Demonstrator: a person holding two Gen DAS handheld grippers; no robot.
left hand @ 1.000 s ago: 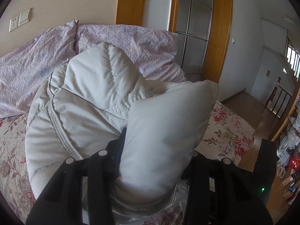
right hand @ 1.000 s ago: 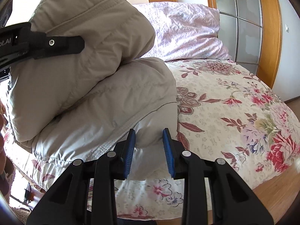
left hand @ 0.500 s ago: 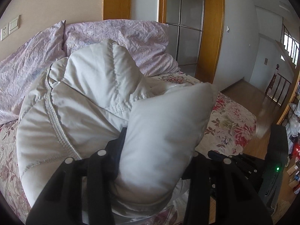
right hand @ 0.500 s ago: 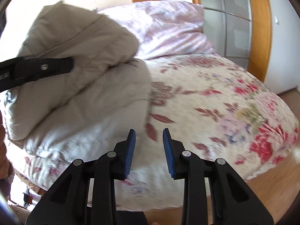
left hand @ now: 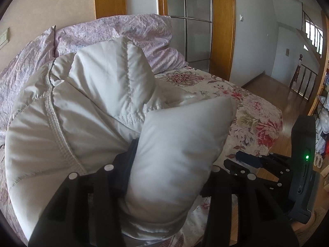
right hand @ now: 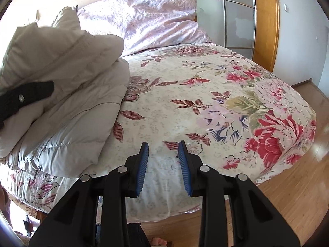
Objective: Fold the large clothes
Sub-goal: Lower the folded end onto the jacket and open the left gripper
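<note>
A puffy light-grey down jacket (left hand: 98,107) lies bunched and partly folded on the flowered bed (right hand: 195,94); it also shows in the right wrist view (right hand: 67,107) at the left. My left gripper (left hand: 170,164) is shut on a thick fold of the jacket, which bulges between the jaws and hides the fingertips. Its black finger (right hand: 26,96) shows against the jacket in the right wrist view. My right gripper (right hand: 163,156) is open and empty, over the bed's near edge, right of the jacket and apart from it. It also shows in the left wrist view (left hand: 246,160).
Lilac pillows (right hand: 156,18) lie at the head of the bed. A wooden-framed glass door (left hand: 199,22) stands behind. Wooden floor (right hand: 298,195) runs to the right of the bed. A stair railing (left hand: 304,78) and cluttered shelves stand at the far right.
My right gripper let go of the jacket's edge and swung right, away from it, over the bedsheet. My left gripper kept its hold and turned slightly right.
</note>
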